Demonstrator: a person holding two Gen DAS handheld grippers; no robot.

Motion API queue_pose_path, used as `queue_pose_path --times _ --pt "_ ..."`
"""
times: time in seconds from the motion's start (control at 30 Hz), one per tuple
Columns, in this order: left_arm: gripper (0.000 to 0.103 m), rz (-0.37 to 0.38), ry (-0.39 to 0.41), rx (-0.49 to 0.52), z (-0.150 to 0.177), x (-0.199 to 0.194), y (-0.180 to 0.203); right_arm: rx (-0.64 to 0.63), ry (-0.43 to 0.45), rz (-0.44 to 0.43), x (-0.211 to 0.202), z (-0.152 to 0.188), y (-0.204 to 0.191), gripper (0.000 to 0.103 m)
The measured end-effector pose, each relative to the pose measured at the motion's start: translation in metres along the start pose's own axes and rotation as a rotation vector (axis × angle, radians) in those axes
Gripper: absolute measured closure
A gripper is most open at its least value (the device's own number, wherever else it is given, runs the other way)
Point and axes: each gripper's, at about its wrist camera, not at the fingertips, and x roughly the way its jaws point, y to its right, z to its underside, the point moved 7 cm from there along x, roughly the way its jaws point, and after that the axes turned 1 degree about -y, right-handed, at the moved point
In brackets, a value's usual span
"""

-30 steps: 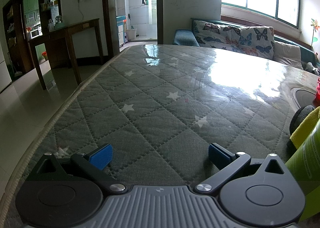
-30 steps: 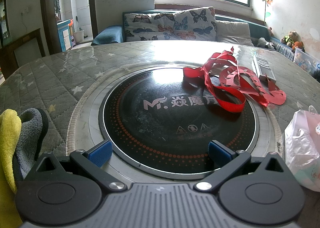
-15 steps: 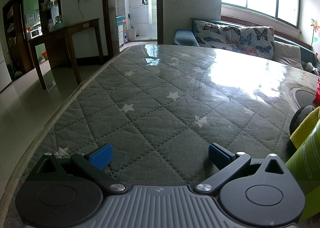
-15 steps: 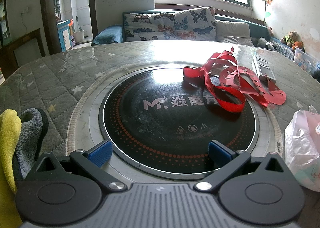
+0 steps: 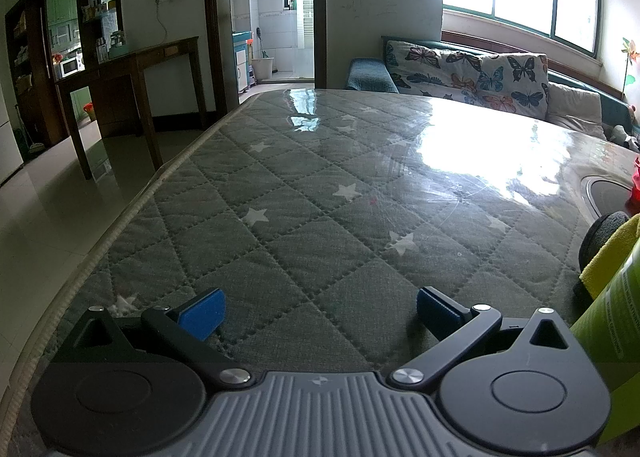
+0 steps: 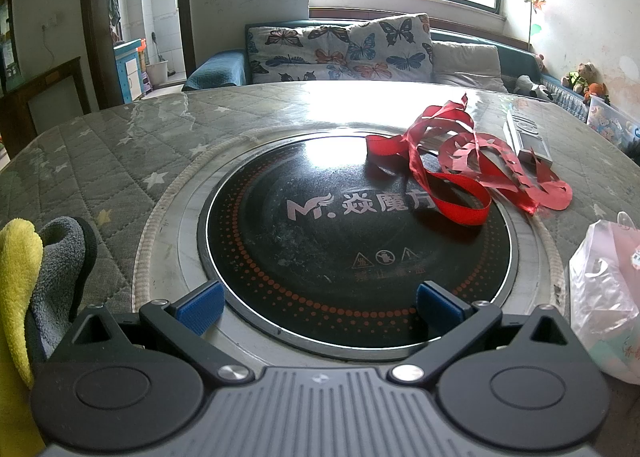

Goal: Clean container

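The left gripper (image 5: 318, 311) is held wide apart over the quilted table cover (image 5: 312, 193), with nothing between its blue pads. A green container (image 5: 616, 329) is seen at 3 o'clock in the left wrist view, just beside a yellow cloth (image 5: 612, 253). The right gripper (image 6: 318, 307) is likewise spread wide and empty, at the near rim of a round black cooktop (image 6: 340, 241). A red ribbon (image 6: 460, 169) is laid at 1 o'clock, a plastic bag (image 6: 604, 289) at 3 o'clock, and yellow and grey cloths (image 6: 36, 281) at 9 o'clock.
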Motion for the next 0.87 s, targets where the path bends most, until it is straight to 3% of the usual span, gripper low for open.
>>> queue_pose_path --times 0.87 --pt "0.000 0.000 0.000 0.000 -0.0004 0.0004 0.0022 0.000 0.000 0.000 -0.0001 0.0000 0.0001 0.000"
